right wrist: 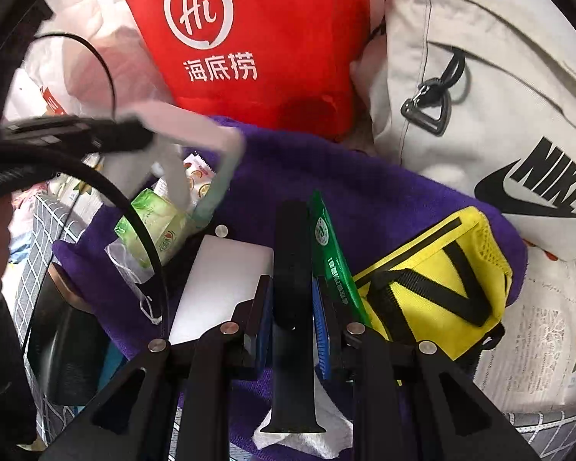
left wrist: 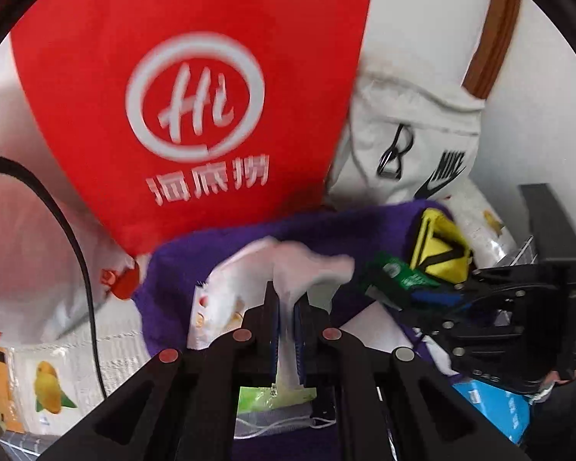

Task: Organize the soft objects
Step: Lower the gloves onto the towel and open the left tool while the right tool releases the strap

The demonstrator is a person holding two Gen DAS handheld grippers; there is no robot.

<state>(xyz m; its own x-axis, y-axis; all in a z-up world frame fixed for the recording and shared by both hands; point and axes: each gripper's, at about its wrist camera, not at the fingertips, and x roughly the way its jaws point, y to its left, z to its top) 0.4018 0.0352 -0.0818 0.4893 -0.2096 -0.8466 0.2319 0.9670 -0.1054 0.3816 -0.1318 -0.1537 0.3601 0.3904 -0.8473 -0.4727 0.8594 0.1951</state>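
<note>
Sorting looks barely underway: left tongs (left wrist: 286,307) clamp a white cloth (left wrist: 307,265), right tongs (right wrist: 288,303) clamp a black strap (right wrist: 292,269), clutter all over the purple towel (right wrist: 364,192)

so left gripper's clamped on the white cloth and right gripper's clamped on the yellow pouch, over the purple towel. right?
Not quite. The right gripper is shut on a black strap, not the yellow pouch, which lies free beside it; the right wrist view shows this. The rest holds: the left gripper is clamped on the white cloth over the purple towel.
</note>
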